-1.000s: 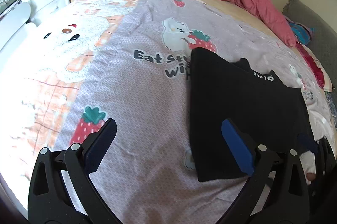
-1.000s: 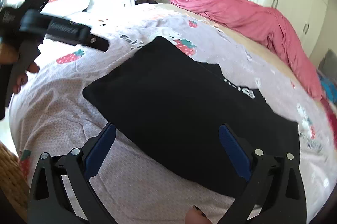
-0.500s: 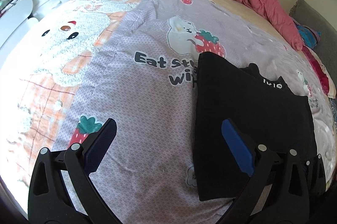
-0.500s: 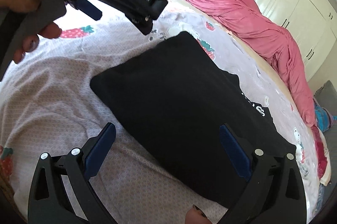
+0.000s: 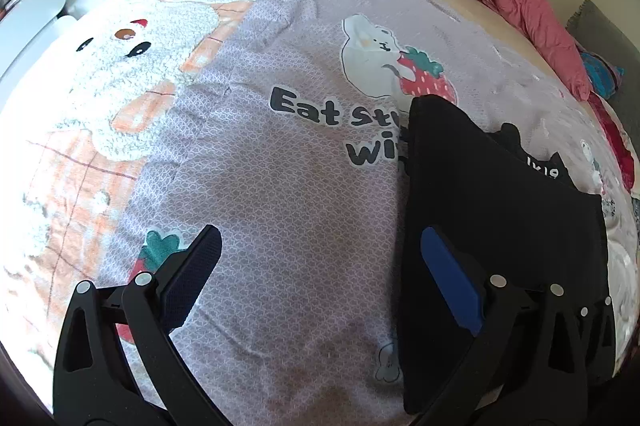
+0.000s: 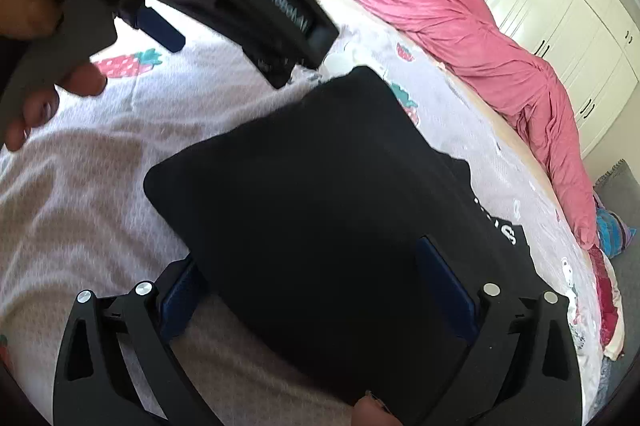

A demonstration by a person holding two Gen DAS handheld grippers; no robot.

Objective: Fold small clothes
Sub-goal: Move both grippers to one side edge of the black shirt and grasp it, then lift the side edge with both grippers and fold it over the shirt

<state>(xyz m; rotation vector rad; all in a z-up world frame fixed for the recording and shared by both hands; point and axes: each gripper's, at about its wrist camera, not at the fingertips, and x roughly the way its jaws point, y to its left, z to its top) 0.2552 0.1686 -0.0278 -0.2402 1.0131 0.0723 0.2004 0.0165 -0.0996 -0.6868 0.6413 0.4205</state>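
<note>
Underneath everything, the bedspread lies flat, and the black garment, partly folded, rests on it. It reaches between the wide-spread fingers of the right gripper, which grip nothing. The left gripper, equally wide and empty, has the garment's edge under its right finger. Closing low could pinch bedspread along with cloth and drag the fold askew.

"Eat St…" over "wi…" printed in dark letters on bedspread ahead of left gripper, cut off by black garment, white lettering on garment partly hidden, unreadable
</note>
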